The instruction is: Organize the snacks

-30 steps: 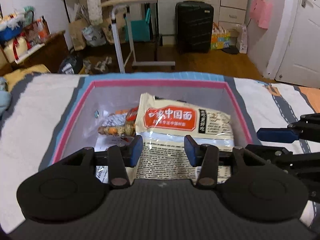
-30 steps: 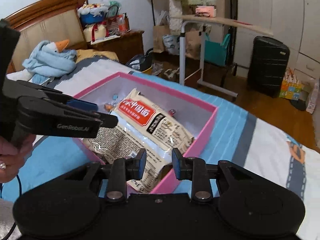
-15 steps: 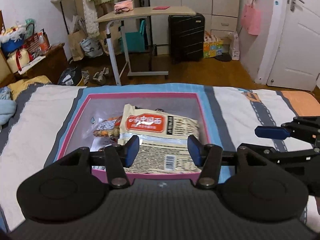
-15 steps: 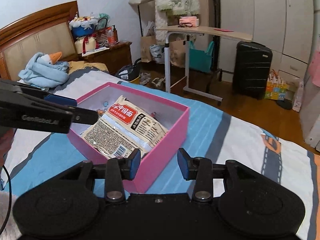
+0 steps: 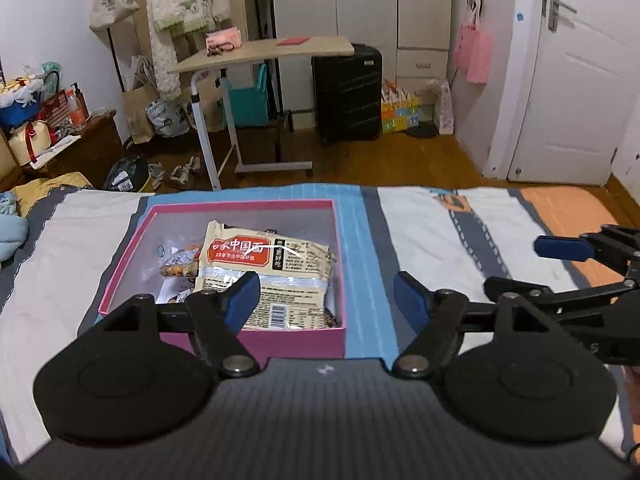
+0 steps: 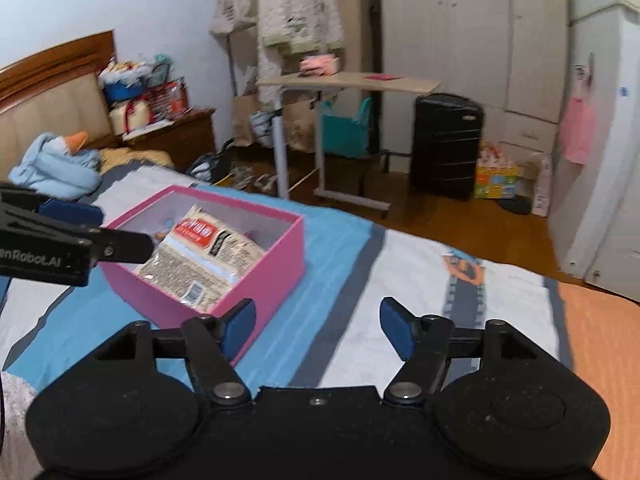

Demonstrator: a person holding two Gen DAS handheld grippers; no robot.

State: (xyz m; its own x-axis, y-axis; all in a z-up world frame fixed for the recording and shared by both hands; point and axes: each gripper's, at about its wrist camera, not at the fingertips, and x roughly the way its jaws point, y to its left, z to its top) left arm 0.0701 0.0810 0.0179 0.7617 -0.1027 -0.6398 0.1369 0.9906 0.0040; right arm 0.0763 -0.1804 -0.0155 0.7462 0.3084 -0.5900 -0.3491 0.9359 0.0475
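Observation:
A pink box (image 5: 280, 342) sits on the striped bed cover and also shows in the right wrist view (image 6: 280, 256). A large noodle packet with a red label (image 5: 268, 276) lies on top of smaller snack packs (image 5: 178, 266) inside it; the packet also shows in the right wrist view (image 6: 204, 256). My left gripper (image 5: 326, 300) is open and empty, held back from the box's near wall. My right gripper (image 6: 318, 326) is open and empty, to the right of the box, and it shows at the right edge of the left wrist view (image 5: 568, 248).
The bed cover (image 5: 440, 240) spreads right of the box. A blue plush goose (image 6: 60, 164) lies by the headboard. Beyond the bed's far edge stand a rolling side table (image 5: 260, 52), a black suitcase (image 5: 346, 92) and a white door (image 5: 580, 80).
Both grippers have pulled back and away from the box and opened wider. The noodle packet stays lying in the box.

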